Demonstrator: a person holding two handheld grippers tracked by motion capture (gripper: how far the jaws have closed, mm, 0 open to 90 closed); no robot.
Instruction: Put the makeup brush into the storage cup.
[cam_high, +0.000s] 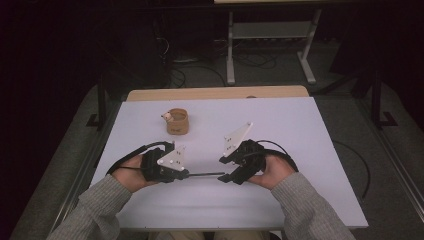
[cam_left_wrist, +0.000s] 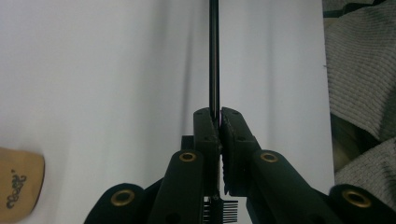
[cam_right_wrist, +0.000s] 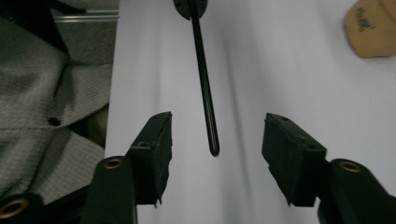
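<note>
Black rod (cam_high: 206, 174) clamped at 1 end in left gripper (cam_high: 186, 173), level above white table (cam_high: 300, 130).
Free tip reaching between 2 pads of right gripper (cam_high: 226, 177), apart and untouched; tan cup (cam_high: 177, 121) well beyond, toward table's far edge.

Both forearms in from below, hands level and facing each other, left gripper (cam_high: 186, 174) jaws clamped tight, right gripper (cam_high: 226, 177) jaws apart, not gripping
</note>
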